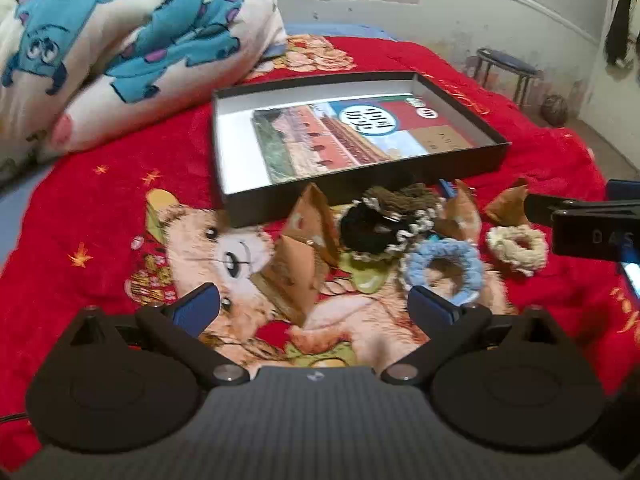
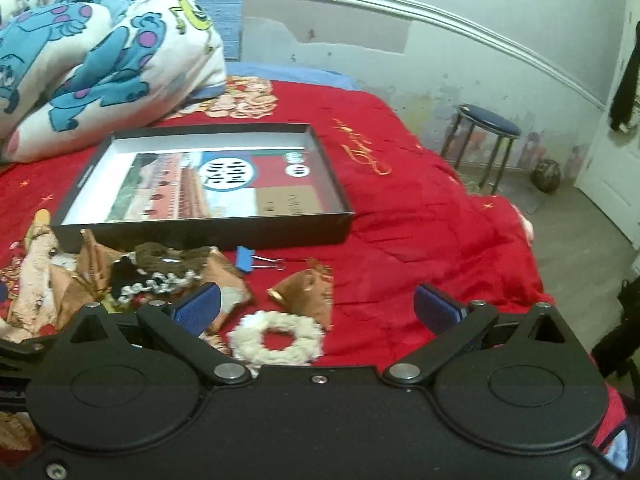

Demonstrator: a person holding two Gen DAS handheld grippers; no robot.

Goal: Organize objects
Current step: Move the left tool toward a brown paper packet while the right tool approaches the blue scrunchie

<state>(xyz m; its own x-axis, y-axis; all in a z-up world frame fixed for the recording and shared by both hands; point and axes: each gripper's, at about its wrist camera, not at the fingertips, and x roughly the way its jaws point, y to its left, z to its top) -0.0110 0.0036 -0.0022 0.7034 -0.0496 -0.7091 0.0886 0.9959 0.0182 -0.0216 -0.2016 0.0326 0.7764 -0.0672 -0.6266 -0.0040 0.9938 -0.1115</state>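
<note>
A shallow black box (image 1: 280, 210) (image 2: 200, 236) with a printed card inside lies on the red bedspread. In front of it lies a heap: brown cloth pouches (image 1: 292, 272) (image 2: 308, 294), a dark scrunchie with white trim (image 1: 380, 226) (image 2: 148, 276), a light blue scrunchie (image 1: 442, 266), a cream scrunchie (image 1: 516, 248) (image 2: 276, 340) and a blue binder clip (image 2: 246, 259). My left gripper (image 1: 316, 308) is open and empty above the pouches. My right gripper (image 2: 318, 308) is open and empty over the cream scrunchie; it also shows at the right edge of the left wrist view (image 1: 580, 220).
A folded cartoon-print quilt (image 1: 120, 40) (image 2: 100, 60) lies behind the box at the left. Past the bed's right edge stand a blue-topped stool (image 2: 490, 136) and a dark round object on the floor (image 2: 548, 176). A wall runs behind.
</note>
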